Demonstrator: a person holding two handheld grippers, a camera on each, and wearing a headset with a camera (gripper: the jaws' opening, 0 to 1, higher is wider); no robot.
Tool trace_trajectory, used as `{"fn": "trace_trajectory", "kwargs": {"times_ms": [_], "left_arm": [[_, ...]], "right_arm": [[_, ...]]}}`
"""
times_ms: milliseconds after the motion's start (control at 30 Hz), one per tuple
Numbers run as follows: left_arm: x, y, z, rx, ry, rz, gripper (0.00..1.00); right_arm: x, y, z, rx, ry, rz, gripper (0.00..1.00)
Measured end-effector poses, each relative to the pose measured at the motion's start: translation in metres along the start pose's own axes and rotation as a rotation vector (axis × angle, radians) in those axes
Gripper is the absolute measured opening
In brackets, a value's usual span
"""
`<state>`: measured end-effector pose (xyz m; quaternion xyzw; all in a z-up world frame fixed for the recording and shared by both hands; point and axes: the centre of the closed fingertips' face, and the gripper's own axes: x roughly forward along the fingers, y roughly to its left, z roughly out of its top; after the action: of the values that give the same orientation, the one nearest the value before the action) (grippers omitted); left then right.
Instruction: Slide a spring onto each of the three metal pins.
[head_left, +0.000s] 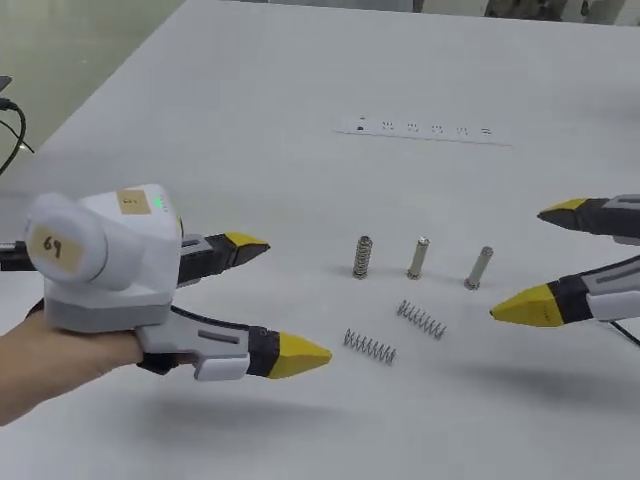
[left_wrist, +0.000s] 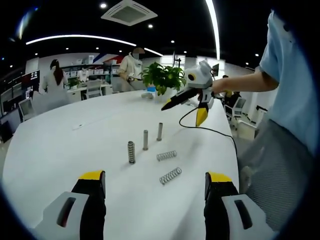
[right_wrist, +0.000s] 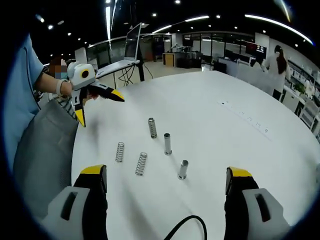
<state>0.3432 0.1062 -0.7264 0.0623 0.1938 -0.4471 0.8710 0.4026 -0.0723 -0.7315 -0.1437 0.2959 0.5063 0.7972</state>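
Three upright metal pins stand in a row on the white table. The left pin (head_left: 362, 257) carries a spring around it; the middle pin (head_left: 418, 257) and the right pin (head_left: 479, 267) are bare. Two loose springs lie in front of them, one (head_left: 370, 347) nearer me and one (head_left: 421, 319) closer to the pins. My left gripper (head_left: 277, 300) hovers open to the left of the pins, holding nothing. Open as well, my right gripper (head_left: 540, 258) hangs to their right. The sprung pin (left_wrist: 131, 152) and loose springs (left_wrist: 170, 175) lie ahead of the left jaws; the bare pins (right_wrist: 183, 169) ahead of the right ones.
A flush strip of sockets (head_left: 420, 130) lies in the table (head_left: 250, 120) beyond the pins. A black cable (right_wrist: 185, 226) trails from my right gripper. People stand by desks and a potted plant (left_wrist: 162, 77) at the table's far end.
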Motion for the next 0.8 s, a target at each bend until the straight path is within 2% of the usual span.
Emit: {"fn": "trace_trajectory", "kwargs": {"times_ms": [300,467,633,800], "left_arm": [[0.002,-0.003,0.003,0.017,0.006,-0.023,0.77],[0.006,-0.006,0.001,0.023,0.022,-0.045,0.77],[0.010,-0.008,0.001,0.036,0.030,-0.068,0.76],[0.014,-0.009,-0.002,0.049,0.049,-0.093,0.74]], "right_arm": [[-0.024,0.006,-0.011,0.047,-0.041,-0.041,0.97],[-0.038,0.010,-0.025,0.077,-0.049,-0.067,0.97],[-0.047,0.012,-0.034,0.104,-0.055,-0.091,0.97],[-0.054,0.017,-0.036,0.133,-0.080,-0.109,0.97]]}}
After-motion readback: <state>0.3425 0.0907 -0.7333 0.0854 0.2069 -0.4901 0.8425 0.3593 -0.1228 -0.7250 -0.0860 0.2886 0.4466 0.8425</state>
